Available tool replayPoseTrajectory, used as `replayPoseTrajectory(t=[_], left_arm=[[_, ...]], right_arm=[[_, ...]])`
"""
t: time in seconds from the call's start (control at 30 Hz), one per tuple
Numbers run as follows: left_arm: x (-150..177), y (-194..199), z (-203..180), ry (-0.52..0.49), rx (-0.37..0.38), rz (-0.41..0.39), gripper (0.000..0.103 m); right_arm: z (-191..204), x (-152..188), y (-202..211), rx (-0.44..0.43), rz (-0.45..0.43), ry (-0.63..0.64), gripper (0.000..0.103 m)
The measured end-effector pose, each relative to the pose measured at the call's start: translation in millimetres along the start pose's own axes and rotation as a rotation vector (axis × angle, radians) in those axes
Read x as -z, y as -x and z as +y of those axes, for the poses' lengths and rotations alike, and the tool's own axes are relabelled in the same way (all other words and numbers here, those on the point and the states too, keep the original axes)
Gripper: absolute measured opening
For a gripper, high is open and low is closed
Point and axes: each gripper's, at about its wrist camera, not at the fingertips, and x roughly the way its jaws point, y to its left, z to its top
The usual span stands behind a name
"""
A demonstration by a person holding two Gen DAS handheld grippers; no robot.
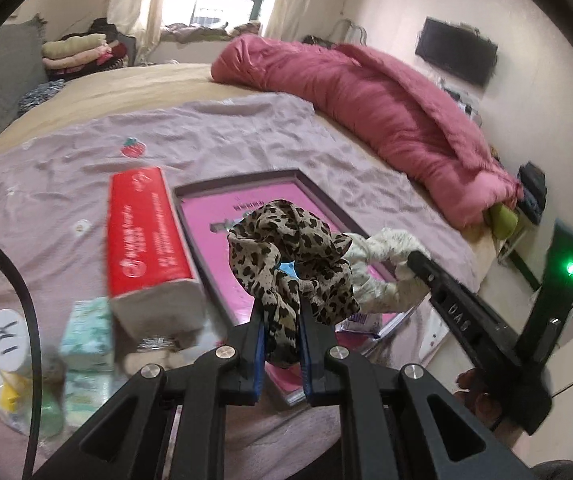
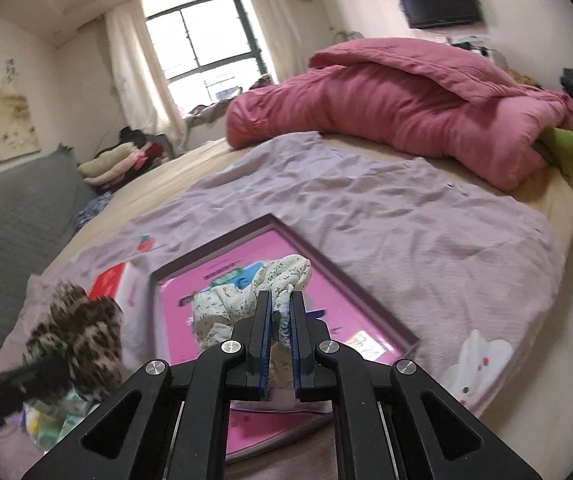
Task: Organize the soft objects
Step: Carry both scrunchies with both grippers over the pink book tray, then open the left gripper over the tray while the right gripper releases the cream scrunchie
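Scrunchies, one in each tool, hang above the pink tray [image 1: 206,216], our landmark on the mauve sheet [image 1: 66,148]. Reading from the left: beside the tray's left rim lies the red tissue pack [image 1: 146,236], with small mint packets [image 1: 86,332] and a labelled jar [image 1: 6,332] further out on that side. Over the tray's middle, we see the left gripper [image 1: 280,322] pinching the leopard-print scrunchie [image 1: 286,260], its blue pads pressed tight on a fold of the fabric while the rest of the ring stands above the fingers. Just to the right of it, still over the tray, the right gripper [image 2: 280,320] is clamped on the cream floral scrunchie [image 2: 242,304], whose loose loop sags toward the tray floor. Beyond the tray's far right corner, the rose duvet [image 1: 366,100] is heaped along the bed.

We judge the risks as follows. Each grip takes only a thin fold, so a quick swing could let slippery fabric creep out of the pads. The two scrunchies hang almost touching; their ruffles may snag, so that one release drags the other. A release near the rim could drop a scrunchie onto the sheet rather than inside the tray.
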Motion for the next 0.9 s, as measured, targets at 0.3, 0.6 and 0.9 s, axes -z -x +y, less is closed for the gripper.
replayPoseTrajectory(t=[0.3, 0.6, 0.9], left_arm=[[-5, -56, -10, 0.004, -0.014, 0.100, 0.014], [-10, -95, -4, 0.047, -0.021, 0.185, 0.015], [-1, -111, -4, 0.040, -0.029, 0.231, 0.016]], right_arm=[[-8, 1, -13, 0.071, 0.020, -0.005, 0.011], [-15, 5, -29, 0.097, 0.095, -0.015, 0.025], [-17, 4, -25, 0.109, 0.074, -0.026, 0.050]])
